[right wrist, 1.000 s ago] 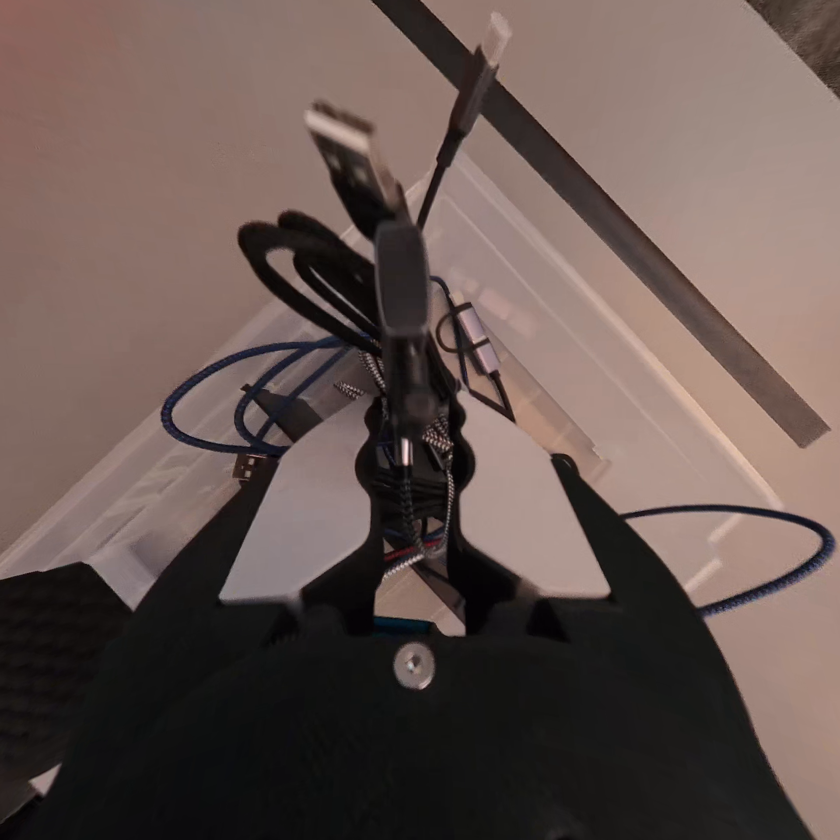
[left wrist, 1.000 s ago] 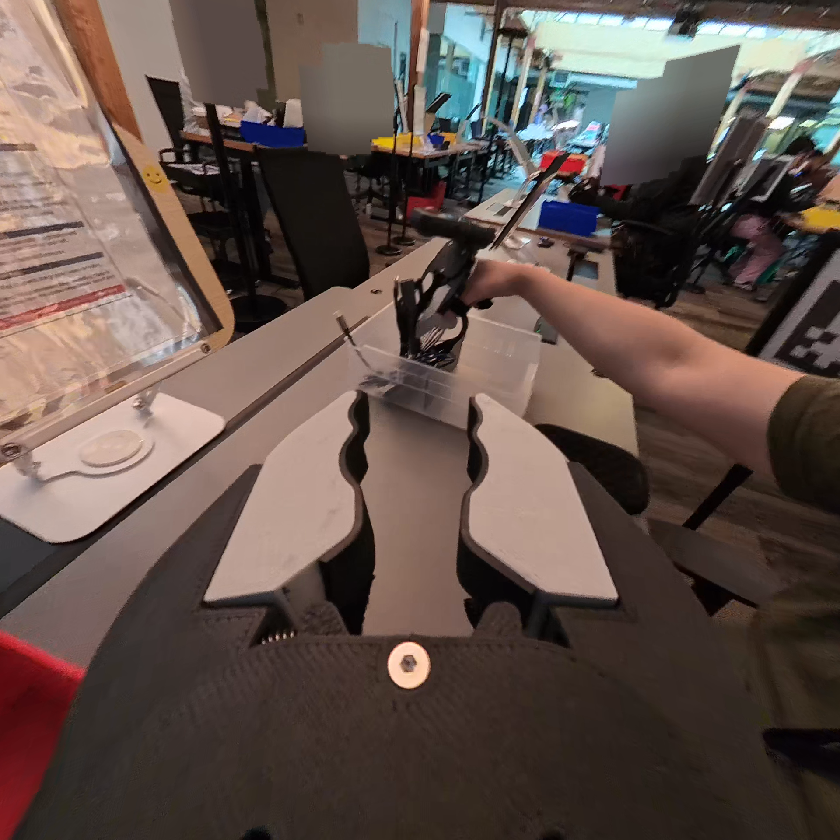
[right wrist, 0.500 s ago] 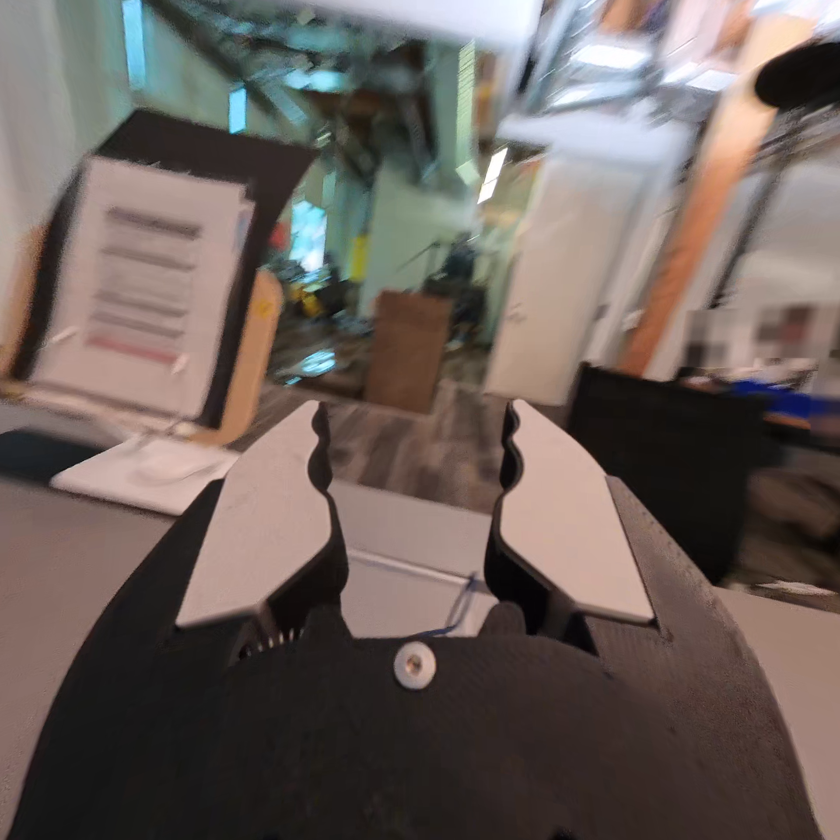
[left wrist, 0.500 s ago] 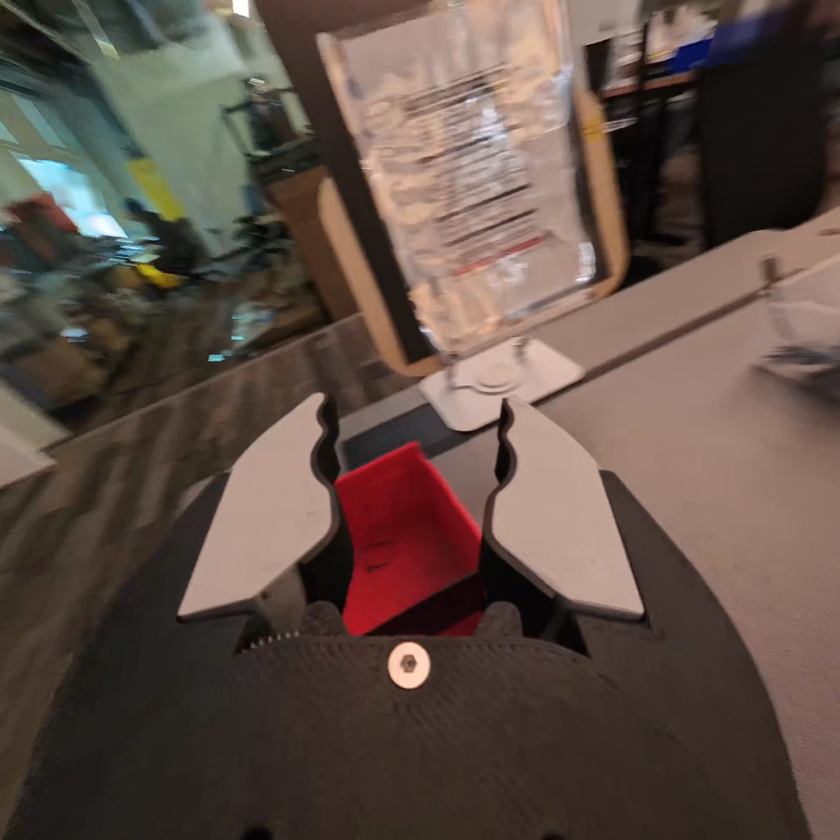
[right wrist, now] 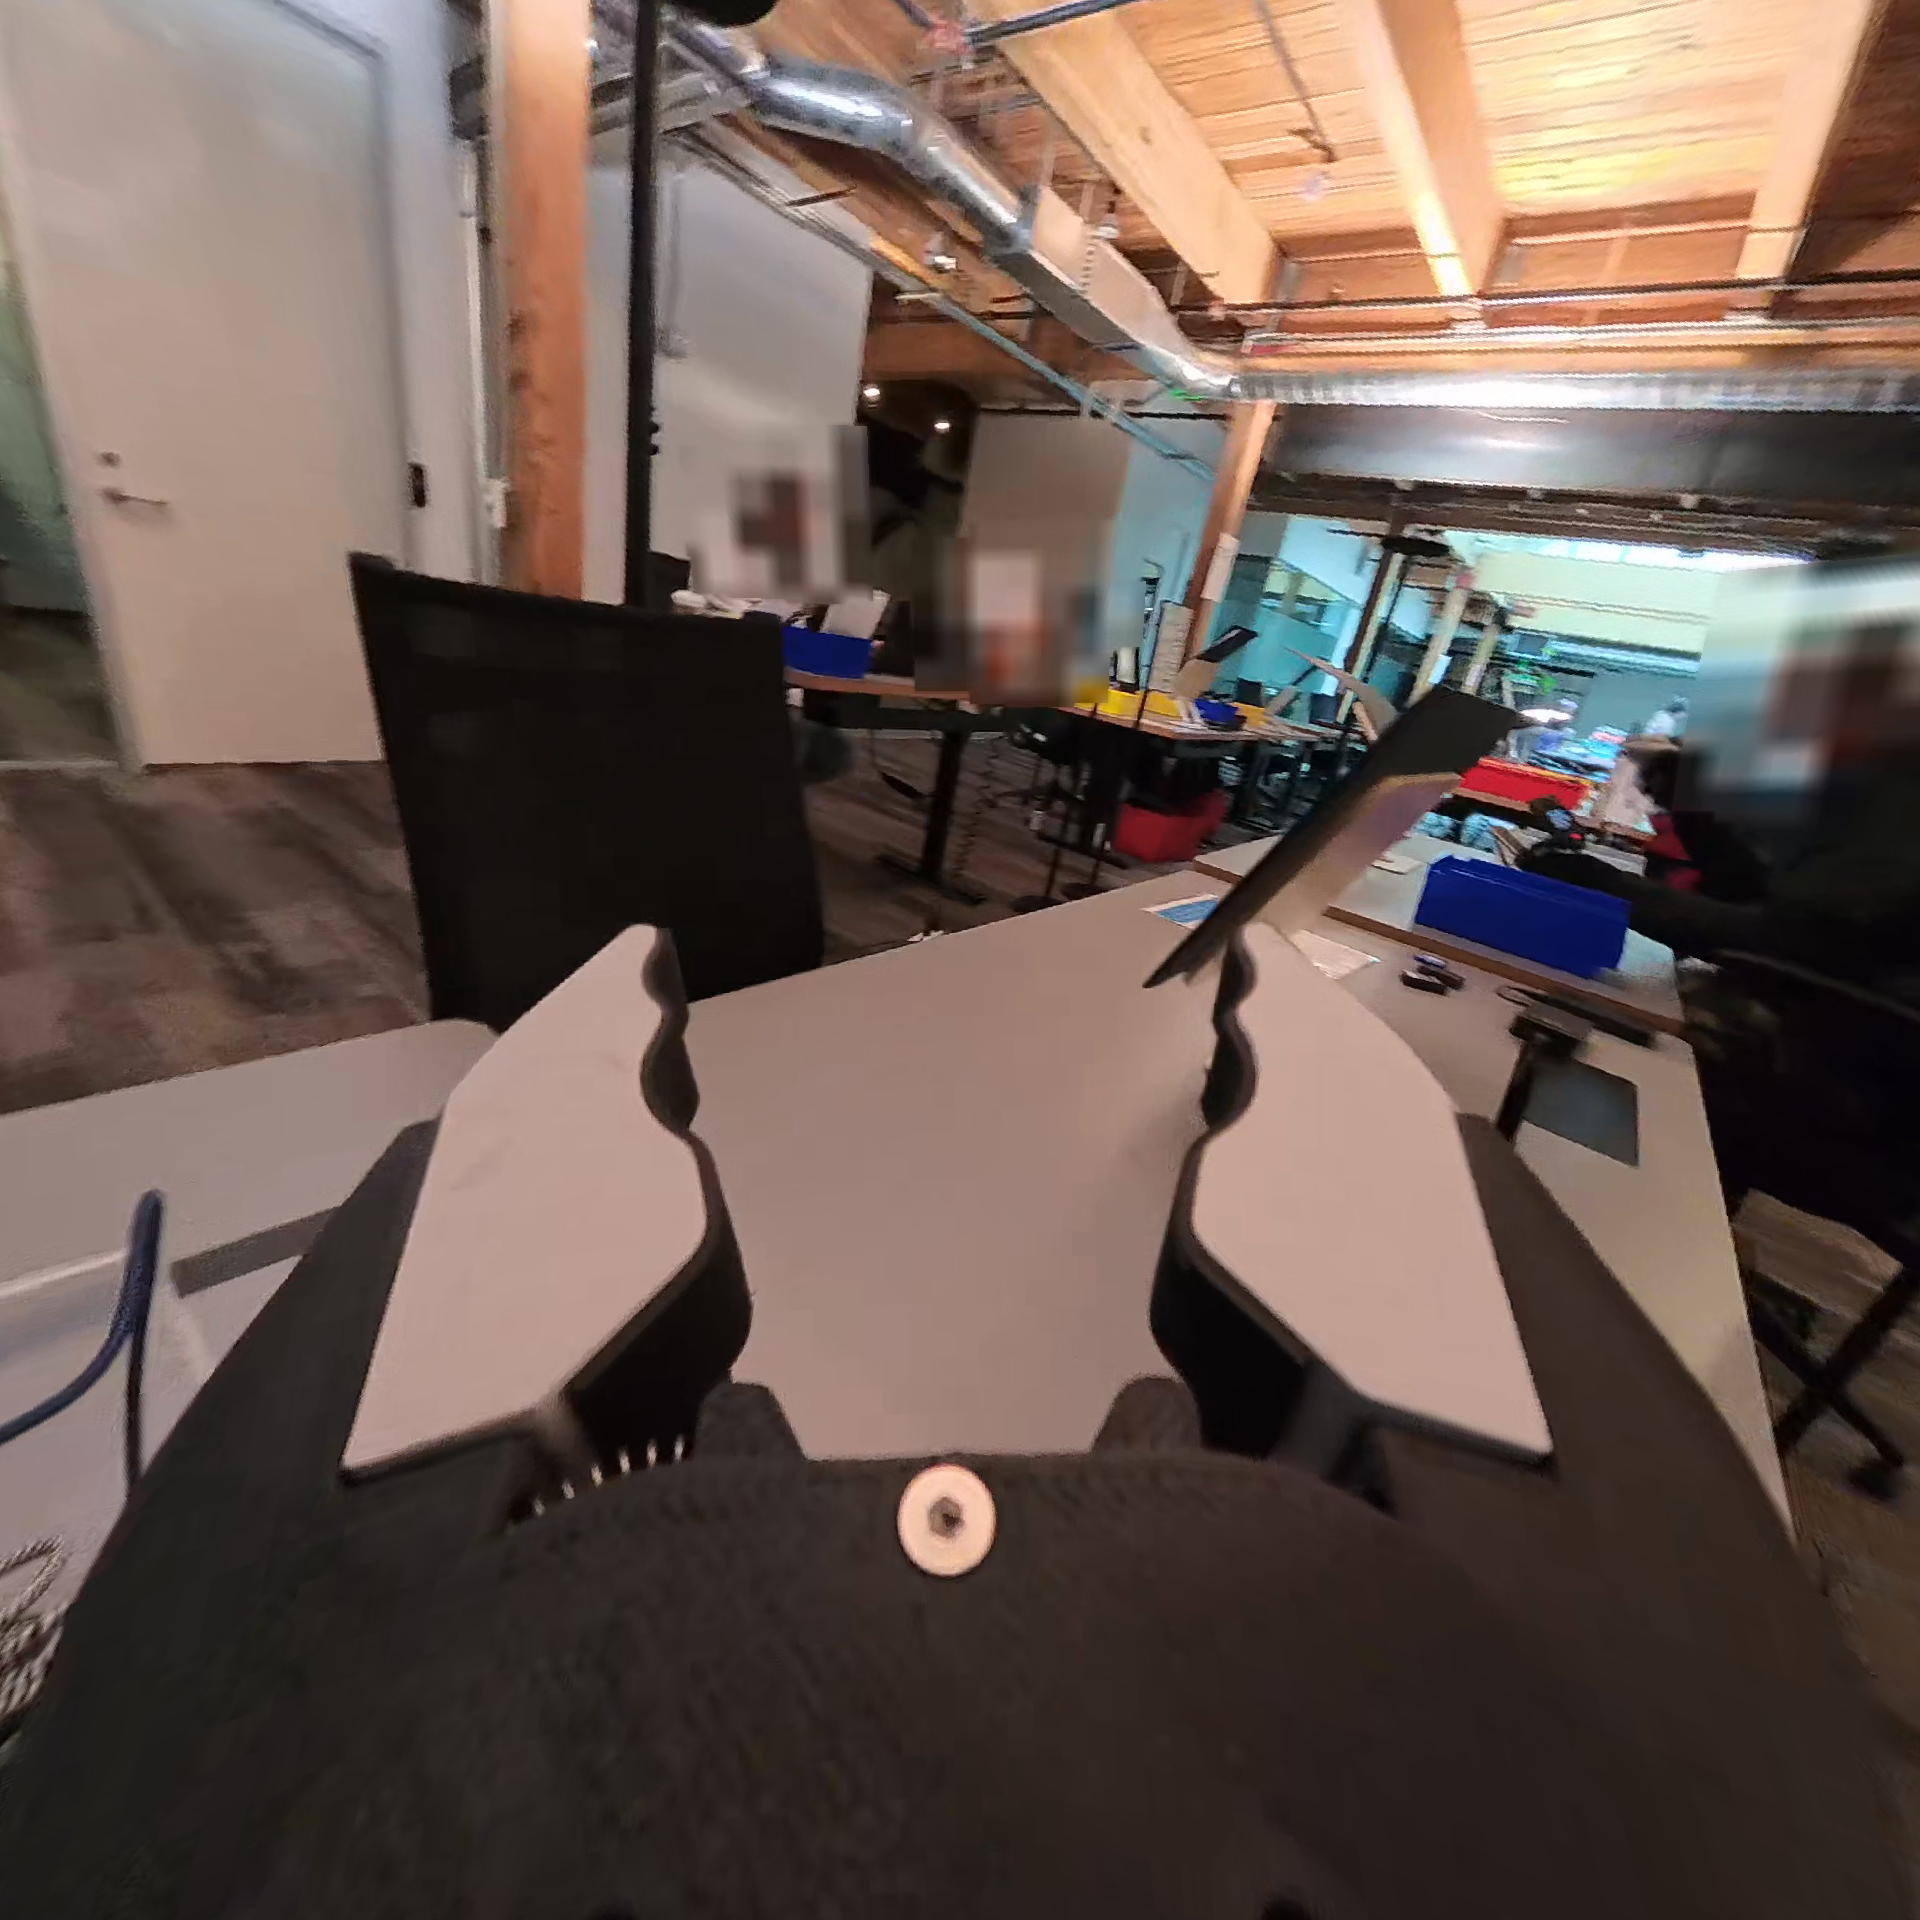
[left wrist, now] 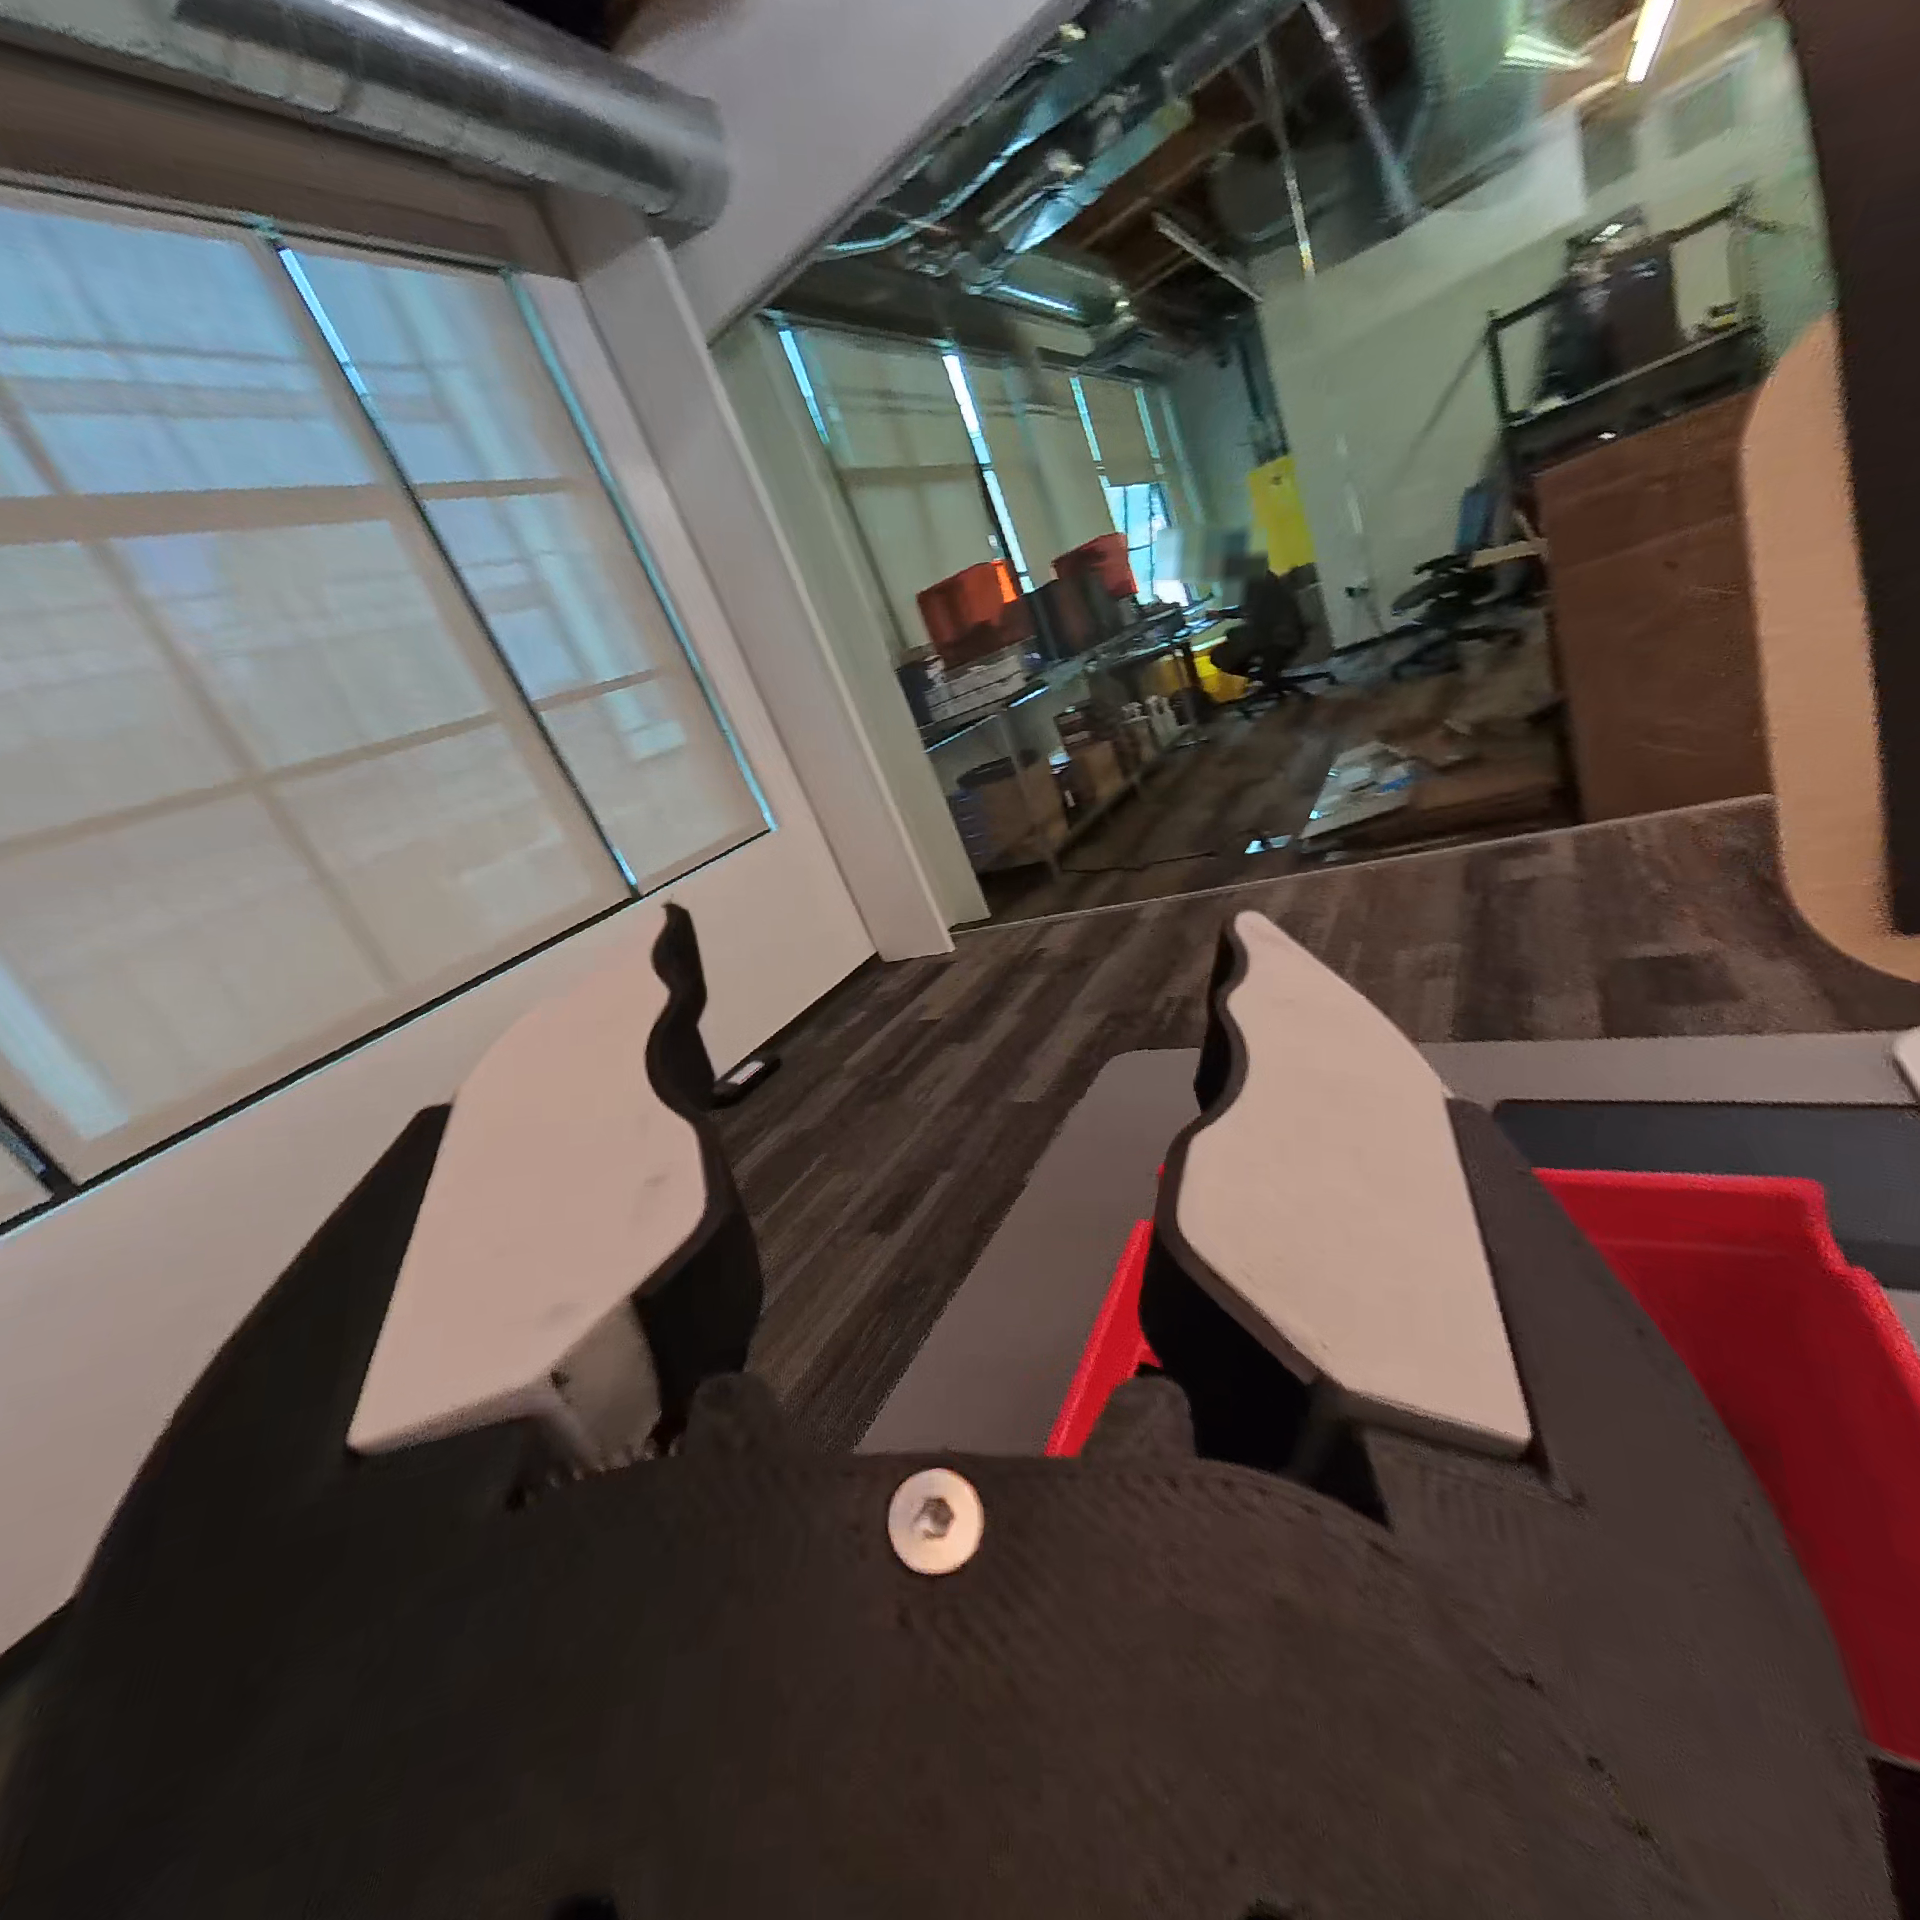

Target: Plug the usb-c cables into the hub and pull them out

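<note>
My left gripper (left wrist: 951, 935) is open and empty, raised over the left end of the grey table (left wrist: 997, 1309) and pointing out at the room. My right gripper (right wrist: 951, 966) is open and empty above the grey table (right wrist: 935, 1143). A blue braided cable (right wrist: 130, 1309) hangs over the clear bin (right wrist: 62, 1340) at the far left edge of the right wrist view, with a black-and-white braided cable (right wrist: 26, 1621) below it. No hub shows in either view.
A red bin (left wrist: 1714, 1278) sits on the table just right of my left gripper. A black chair (right wrist: 592, 790) stands behind the table. A tilted dark stand (right wrist: 1340, 831) rises beyond the right finger. A blue bin (right wrist: 1517, 920) sits on the neighbouring table. There is about 85 cm between the tips of the two grippers.
The right gripper let go of the cable bundle over the clear bin, opened and swung up and right. The left gripper opened wider and swung left, past the sign and red bin.
</note>
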{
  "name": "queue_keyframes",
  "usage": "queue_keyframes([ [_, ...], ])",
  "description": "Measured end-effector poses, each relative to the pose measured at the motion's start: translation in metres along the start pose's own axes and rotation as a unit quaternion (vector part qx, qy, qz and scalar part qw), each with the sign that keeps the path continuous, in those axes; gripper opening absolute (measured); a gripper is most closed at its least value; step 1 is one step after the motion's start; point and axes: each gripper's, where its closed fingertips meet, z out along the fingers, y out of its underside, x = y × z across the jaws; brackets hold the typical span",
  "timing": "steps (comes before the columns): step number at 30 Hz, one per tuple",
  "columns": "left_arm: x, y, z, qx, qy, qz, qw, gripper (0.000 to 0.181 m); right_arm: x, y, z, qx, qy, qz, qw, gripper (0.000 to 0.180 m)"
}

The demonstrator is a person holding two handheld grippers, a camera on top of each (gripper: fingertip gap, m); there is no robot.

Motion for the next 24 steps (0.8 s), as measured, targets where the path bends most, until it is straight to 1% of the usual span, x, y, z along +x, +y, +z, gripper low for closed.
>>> queue_keyframes([
  [5,-0.023,0.011,0.004,-0.008,-0.036,-0.021,0.999,0.097,0.025,-0.013,-0.011,0.037,0.072,0.005,0.997,0.097],
  [7,-0.028,0.016,0.006,-0.012,-0.037,-0.027,0.999,0.097,0.024,-0.018,-0.014,0.049,0.08,0.0,0.996,0.097],
  [8,-0.03,0.02,0.008,-0.02,-0.032,-0.026,0.999,0.097,0.019,-0.019,-0.013,0.049,0.071,-0.008,0.996,0.096],
  [10,-0.025,0.033,0.013,-0.06,0.009,-0.024,0.998,0.091,0.003,-0.012,-0.007,0.028,0.032,-0.021,0.999,0.096],
  [11,-0.021,0.045,0.014,-0.098,0.041,-0.028,0.994,0.092,-0.007,-0.003,-0.003,-0.001,0.001,-0.024,1.0,0.096],
  [12,-0.014,0.059,0.014,-0.14,0.09,-0.038,0.985,0.09,-0.021,0.009,0.001,-0.039,-0.048,-0.024,0.998,0.096],
  [13,-0.002,0.073,0.008,-0.187,0.155,-0.053,0.969,0.082,-0.04,0.024,0.002,-0.085,-0.116,-0.02,0.989,0.096],
  [14,0.008,0.09,-0.002,-0.243,0.216,-0.076,0.943,0.079,-0.065,0.04,-0.006,-0.141,-0.211,-0.015,0.967,0.096],
  [15,0.015,0.107,-0.014,-0.302,0.264,-0.101,0.91,0.085,-0.086,0.055,-0.022,-0.199,-0.301,-0.002,0.933,0.095],
  [16,0.019,0.122,-0.026,-0.357,0.303,-0.123,0.875,0.087,-0.102,0.066,-0.04,-0.251,-0.374,0.011,0.893,0.091],
  [17,0.019,0.133,-0.035,-0.399,0.328,-0.144,0.844,0.09,-0.109,0.077,-0.055,-0.297,-0.416,0.016,0.859,0.092],
  [18,0.017,0.142,-0.04,-0.427,0.338,-0.163,0.823,0.092,-0.11,0.086,-0.066,-0.337,-0.435,0.009,0.835,0.092],
  [19,0.013,0.15,-0.042,-0.439,0.339,-0.179,0.812,0.091,-0.108,0.095,-0.075,-0.367,-0.442,-0.004,0.819,0.091],
  [21,0.007,0.165,-0.045,-0.46,0.339,-0.197,0.796,0.077,-0.103,0.113,-0.091,-0.417,-0.445,-0.039,0.792,0.091],
  [24,0.002,0.199,-0.062,-0.532,0.334,-0.185,0.756,0.08,-0.095,0.137,-0.108,-0.482,-0.439,-0.087,0.754,0.09],
])
